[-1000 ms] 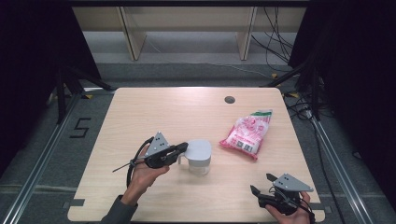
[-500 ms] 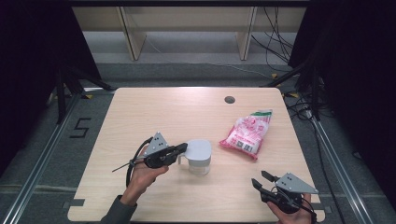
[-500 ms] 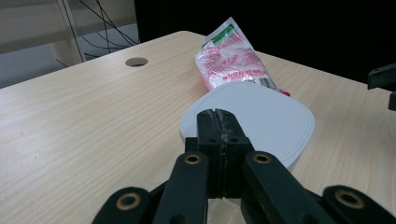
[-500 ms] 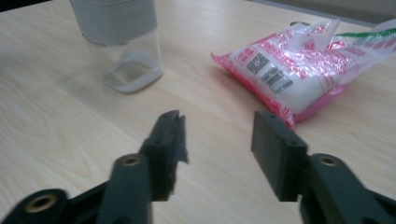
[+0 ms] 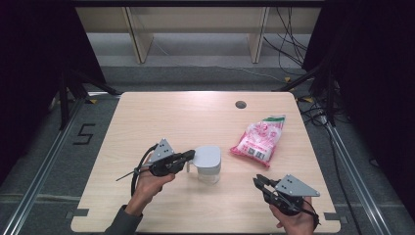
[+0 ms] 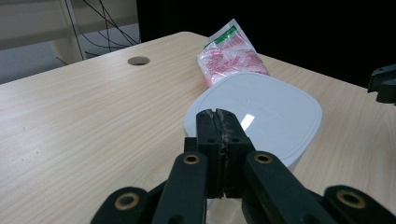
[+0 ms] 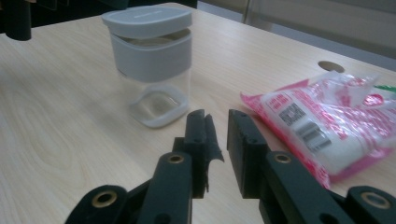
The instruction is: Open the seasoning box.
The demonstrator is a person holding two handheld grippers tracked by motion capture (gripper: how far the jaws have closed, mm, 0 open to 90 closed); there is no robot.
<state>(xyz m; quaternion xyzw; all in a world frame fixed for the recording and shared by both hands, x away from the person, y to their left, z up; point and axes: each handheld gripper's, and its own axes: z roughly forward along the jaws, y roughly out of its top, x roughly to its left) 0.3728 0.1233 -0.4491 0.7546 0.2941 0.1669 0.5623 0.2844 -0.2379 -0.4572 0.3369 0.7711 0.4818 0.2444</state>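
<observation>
Right claw [image 5: 258,181] sits at the near right edge of the surface [image 5: 161,117], held by a hand [image 5: 293,223]. Its jaws stand slightly apart with nothing between them, tips pointing toward the jar.

Left claw [image 5: 190,155] is farther in, left of centre, held by the other hand [image 5: 149,180]. In the left gripper view its jaws are pressed together, with no visible gap, tips at the near rim of the lid [image 6: 261,109]. Whether they pinch the lid's edge cannot be told.

The jar [image 5: 209,165] stands upright near the middle of the surface: clear body, grey collar, lid on top. The right gripper view shows the lid sitting slightly askew over the collar.

A pink bag [image 5: 259,139] lies flat beyond the jar to the right, apart from it. A round hole [image 5: 240,104] marks the far part of the surface.
</observation>
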